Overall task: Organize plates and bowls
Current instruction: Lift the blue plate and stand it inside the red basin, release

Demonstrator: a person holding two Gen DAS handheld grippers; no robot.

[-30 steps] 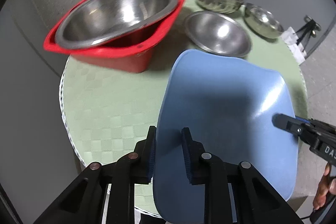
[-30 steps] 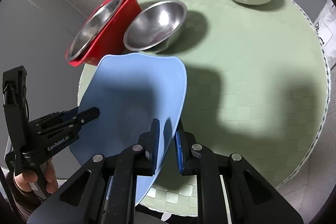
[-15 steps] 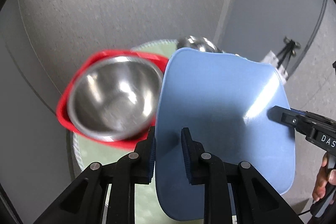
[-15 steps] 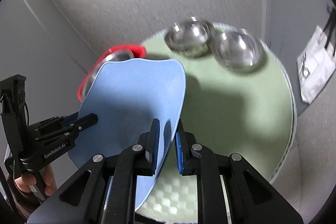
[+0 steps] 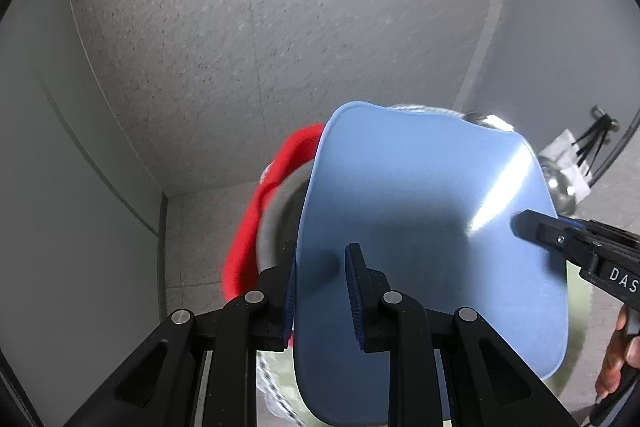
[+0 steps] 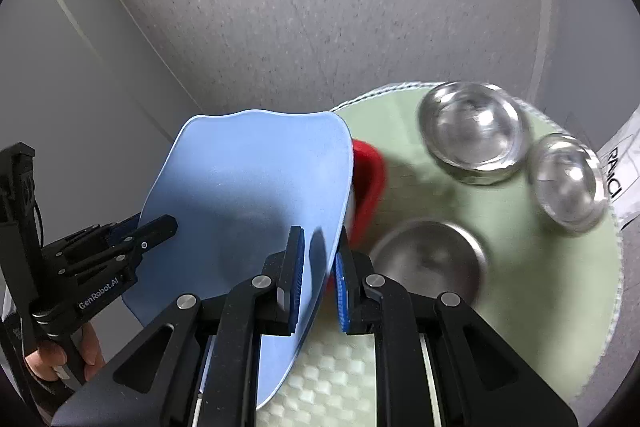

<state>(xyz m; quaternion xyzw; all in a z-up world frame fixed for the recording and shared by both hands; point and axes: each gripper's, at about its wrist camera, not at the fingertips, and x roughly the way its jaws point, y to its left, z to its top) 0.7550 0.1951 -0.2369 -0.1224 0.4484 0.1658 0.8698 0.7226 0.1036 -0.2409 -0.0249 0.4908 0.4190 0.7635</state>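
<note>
Blue plate [image 5: 420, 247]: pinched at opposite edges by left tongs [image 5: 320, 291] and right tongs [image 6: 318, 279], aloft; red basin [image 6: 368, 187] just beyond on surface [image 6: 520, 287], nearer left tongs.

The near table [image 6: 344, 367] lies bare. Farther off, three steel bowls [image 6: 472, 135] and the red basin [image 6: 370, 183] crowd it.

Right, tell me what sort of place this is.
Probably a staged indoor corner, not a real kitchen: a small round table with a green checked cloth, plain grey walls, speckled floor, steel bowls.
</note>
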